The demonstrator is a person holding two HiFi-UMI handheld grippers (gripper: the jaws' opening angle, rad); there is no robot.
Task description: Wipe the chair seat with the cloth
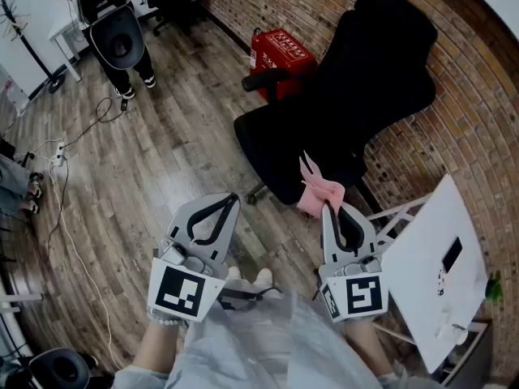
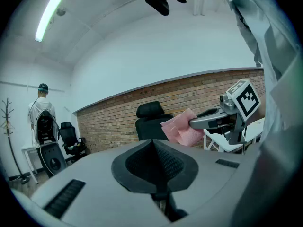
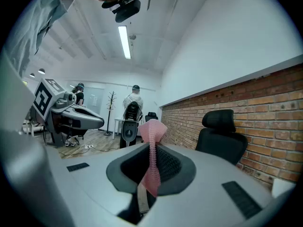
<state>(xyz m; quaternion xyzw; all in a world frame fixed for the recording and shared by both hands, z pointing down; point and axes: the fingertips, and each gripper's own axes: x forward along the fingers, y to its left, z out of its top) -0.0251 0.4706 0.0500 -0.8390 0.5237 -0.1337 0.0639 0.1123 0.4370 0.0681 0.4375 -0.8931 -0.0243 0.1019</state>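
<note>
Right hand-held gripper (image 1: 328,207) was clenched on the pink cloth (image 1: 318,190), which hung in the air by the front edge of the black chair seat (image 1: 276,140). Left hand-held gripper (image 1: 230,200) was closed on nothing, above the wooden floor (image 1: 146,160).

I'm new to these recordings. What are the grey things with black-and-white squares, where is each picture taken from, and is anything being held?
There is no robot here. A person holds a hand-held gripper in each hand, and the marker cubes are part of those grippers. The head view looks down from the person's head at the left gripper and the right gripper above a wooden floor. A black office chair stands ahead by a brick wall. The other two pictures come from cameras riding on each gripper, looking along its jaws. The right gripper's jaws are shut on a pink cloth, which seems to hang clear of the chair. The left gripper's jaws are together with nothing between them.
</note>
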